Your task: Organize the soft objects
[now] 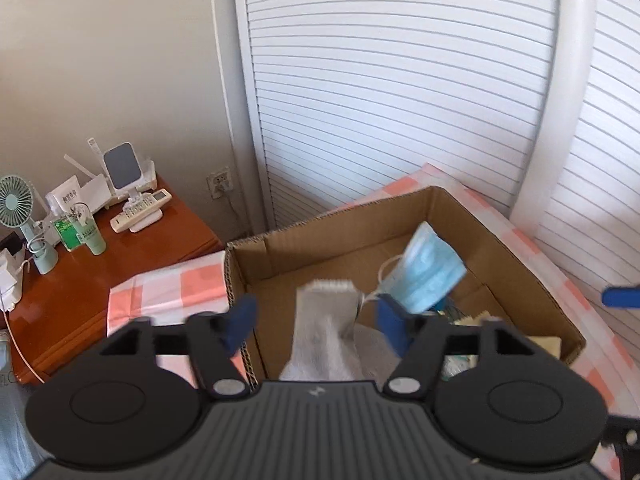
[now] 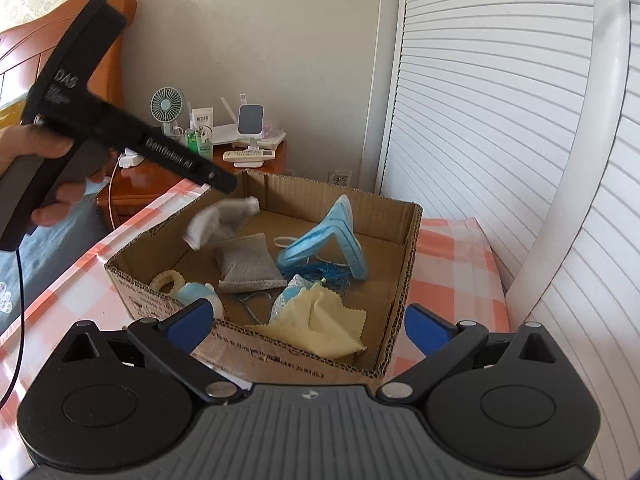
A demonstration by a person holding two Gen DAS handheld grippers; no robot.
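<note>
Checked tablecloth (image 2: 452, 256) is carrying the cardboard box (image 2: 280, 356). Left gripper (image 1: 320, 320) and right gripper (image 2: 310, 326) are both gaping wide, gripping nothing; white sock (image 2: 222, 218) and blue mask (image 2: 324, 244) are lying inside.

White sock (image 2: 224, 220), blue mask (image 2: 324, 240) — in box (image 2: 304, 364)

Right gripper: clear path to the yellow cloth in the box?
Probably yes. The right gripper is open, just outside the cardboard box's near wall, and the yellow cloth drapes over that wall with nothing on top of it.
</note>
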